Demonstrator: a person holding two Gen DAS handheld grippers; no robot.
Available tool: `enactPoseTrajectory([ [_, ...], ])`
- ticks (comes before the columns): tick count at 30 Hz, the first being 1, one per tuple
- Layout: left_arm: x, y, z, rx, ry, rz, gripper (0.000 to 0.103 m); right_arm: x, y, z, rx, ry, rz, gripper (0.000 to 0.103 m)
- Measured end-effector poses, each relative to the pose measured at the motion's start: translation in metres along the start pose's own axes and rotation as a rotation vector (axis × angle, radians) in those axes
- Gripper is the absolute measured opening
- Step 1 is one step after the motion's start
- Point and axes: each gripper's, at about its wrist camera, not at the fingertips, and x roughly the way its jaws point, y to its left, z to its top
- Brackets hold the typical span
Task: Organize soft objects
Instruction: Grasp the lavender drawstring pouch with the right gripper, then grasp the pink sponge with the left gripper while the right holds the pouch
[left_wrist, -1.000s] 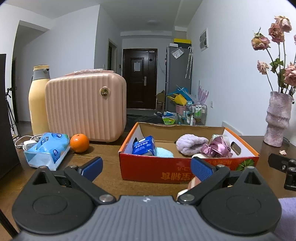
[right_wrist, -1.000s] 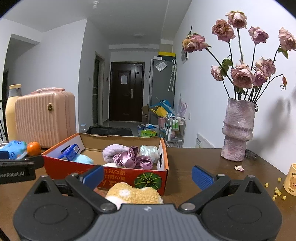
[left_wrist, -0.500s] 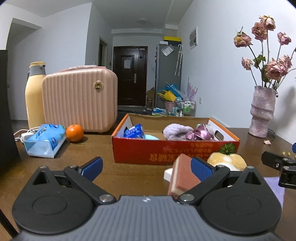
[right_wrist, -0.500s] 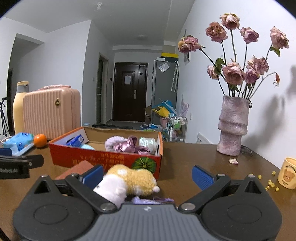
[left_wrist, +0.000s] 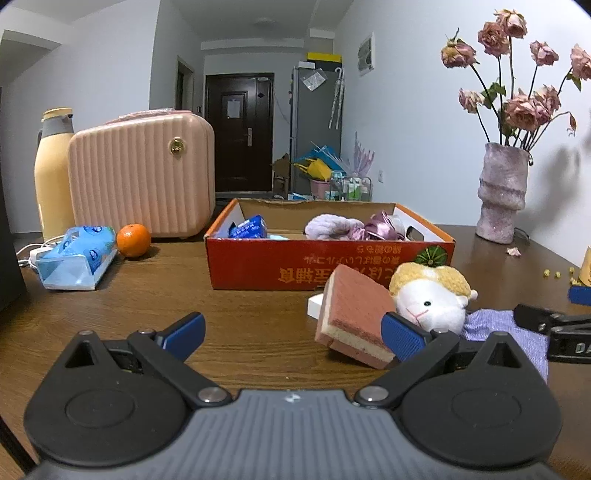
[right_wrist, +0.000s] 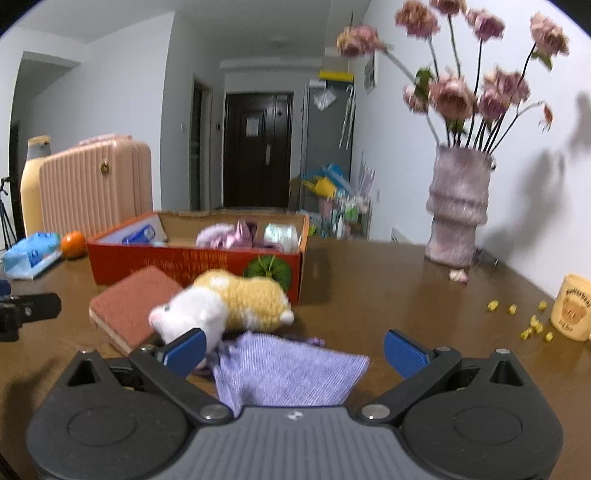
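Right wrist view shows me the soft toy, a white-faced animal with a yellow knitted body (right_wrist: 236, 304), lying on its side on the brown wooden table (right_wrist: 388, 295) just in front of the red cardboard box (right_wrist: 192, 262), its face turned toward my left finger pad. Touching the toy's near side is a lilac ribbed cloth (right_wrist: 284, 373), spread flat between the fingers of my right gripper (right_wrist: 293, 349), whose jaws stand wide apart and grip nothing. Beside the toy, also in front of the box, a pink sponge block with a pale under-layer (right_wrist: 129, 306) rests on the table; from the left wrist it appears tilted, propped on a small white object (left_wrist: 316, 306).

My left gripper (left_wrist: 291, 332) is likewise spread wide with nothing between its blue pads; the sponge sits just ahead of its right finger.

Inside the box I see a blue packet (left_wrist: 247, 227) at the left end and a fluffy lilac bundle (left_wrist: 332, 225) with a shiny pink fabric piece (left_wrist: 380, 227) toward the right end.

Left of the box are an orange fruit (left_wrist: 133, 240), a blue tissue pack (left_wrist: 77, 256), a ribbed pink hard case (left_wrist: 142, 177) and a cream bottle (left_wrist: 53, 173). Right of the box stands a mottled purple vase holding dried roses (right_wrist: 458, 214), and farther right a yellow mug (right_wrist: 572, 312) with scattered yellow crumbs (right_wrist: 532, 325) near it.
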Motion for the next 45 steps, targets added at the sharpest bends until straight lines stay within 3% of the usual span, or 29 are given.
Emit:
enactPoseTrajectory([
  [10, 0.006, -0.009, -0.007, 0.033, 0.050, -0.033, 0.103, 0.038, 0.009, -0.010, -0.054, 0.127, 0.008, 0.103],
  [16, 0.008, -0.009, -0.009, 0.033, 0.062, -0.030, 0.103, 0.054, 0.002, -0.013, -0.019, 0.192, 0.031, 0.102],
  [22, 0.010, -0.009, -0.010, 0.035, 0.069, -0.028, 0.103, 0.058, -0.003, -0.015, 0.015, 0.220, 0.056, 0.094],
  [25, 0.009, -0.010, -0.011, 0.037, 0.067, -0.030, 0.103, 0.059, -0.006, -0.015, 0.031, 0.229, 0.065, 0.081],
  [29, 0.010, -0.011, -0.011, 0.041, 0.067, -0.031, 0.103, 0.056, -0.006, -0.014, 0.028, 0.213, 0.068, 0.059],
  [33, 0.011, -0.011, -0.011, 0.044, 0.072, -0.030, 0.103, 0.052, -0.007, -0.014, 0.036, 0.192, 0.065, 0.044],
  [45, 0.016, -0.014, -0.012, 0.062, 0.081, -0.026, 0.103, 0.015, -0.029, -0.001, 0.102, 0.011, -0.047, 0.041],
])
